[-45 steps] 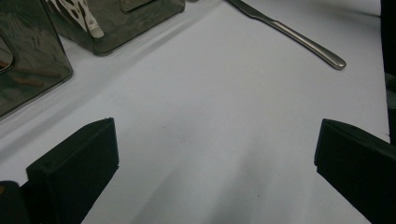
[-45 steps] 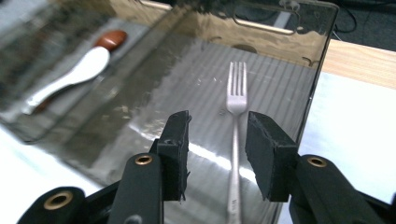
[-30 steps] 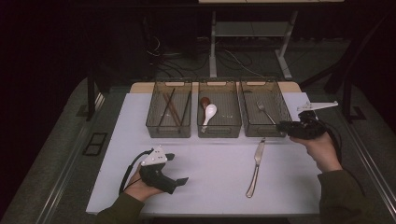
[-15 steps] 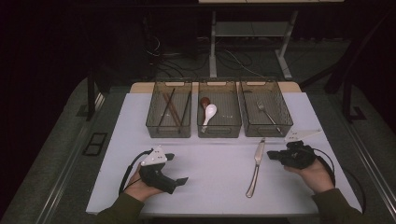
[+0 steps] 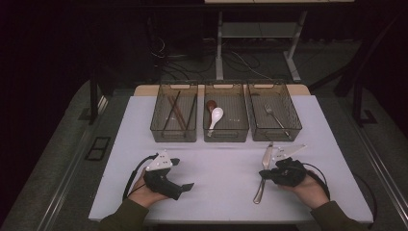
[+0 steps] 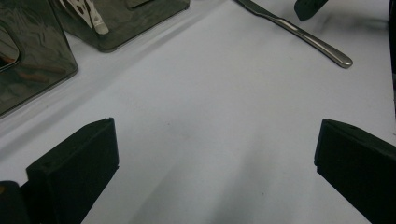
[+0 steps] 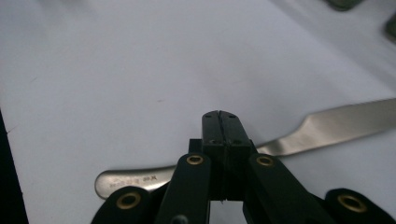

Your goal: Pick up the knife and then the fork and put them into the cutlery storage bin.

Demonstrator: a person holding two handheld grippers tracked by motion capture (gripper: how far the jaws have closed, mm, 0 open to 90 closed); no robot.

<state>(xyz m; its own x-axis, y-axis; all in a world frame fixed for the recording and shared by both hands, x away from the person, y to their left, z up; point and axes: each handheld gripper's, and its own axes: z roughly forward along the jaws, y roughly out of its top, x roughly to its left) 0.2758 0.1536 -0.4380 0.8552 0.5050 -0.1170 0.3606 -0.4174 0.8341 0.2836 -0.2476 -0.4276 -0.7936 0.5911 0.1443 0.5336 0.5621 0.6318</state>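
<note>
The right hand-held gripper (image 5: 267,174) has come down from beside the right-hand bin to the near right part of the surface (image 5: 221,168), and now sits right at the knife (image 5: 263,172) lying there. That move reads as the start of a pick-up: the knife is the 1 piece of cutlery left out of the 3 bins, so it looks like the next thing to be sorted. In the right gripper view the jaws are pressed together with no gap, and the knife's (image 7: 299,135) handle runs crosswise just behind their tips; whether the steel is actually pinched or merely passes beneath them is hard to say, so the grasp is not confirmed. The knife lies flat, blade toward the bins (image 5: 274,137) and handle toward the near edge. The left hand-held gripper (image 5: 180,174) has not moved, resting near the near left corner, jaws spread wide over bare surface, well apart from the knife (image 6: 299,31)
</note>
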